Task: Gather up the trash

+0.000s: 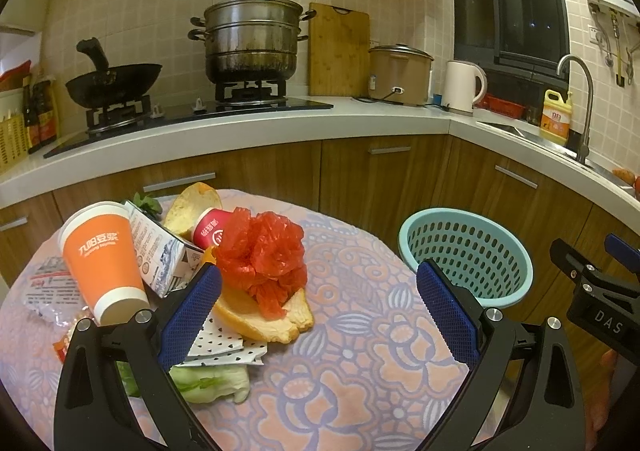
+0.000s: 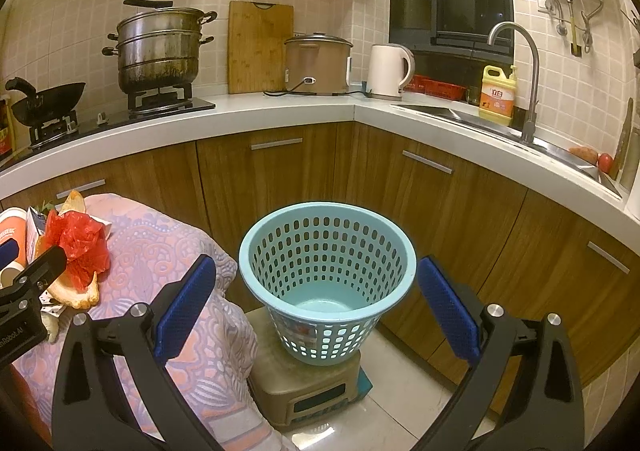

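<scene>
A pile of trash lies on the cloth-covered table (image 1: 352, 331): a crumpled red plastic bag (image 1: 268, 251) on pomelo peel (image 1: 260, 317), an orange paper cup (image 1: 102, 255), a milk carton (image 1: 160, 255), a red cup (image 1: 210, 231), dotted paper (image 1: 224, 347) and green vegetable scraps (image 1: 216, 385). My left gripper (image 1: 320, 311) is open and empty, hovering just right of the pile. A light blue perforated waste basket (image 2: 326, 275) stands on a stool (image 2: 304, 387) right of the table. My right gripper (image 2: 316, 303) is open and empty, framing the basket from above.
Wooden cabinets and a white counter wrap behind. On it stand a wok (image 1: 114, 83), steamer pot (image 1: 252, 39), cutting board (image 1: 338, 51), rice cooker (image 1: 400, 75), kettle (image 1: 464, 87) and sink with faucet (image 2: 524, 79). Tiled floor lies around the stool.
</scene>
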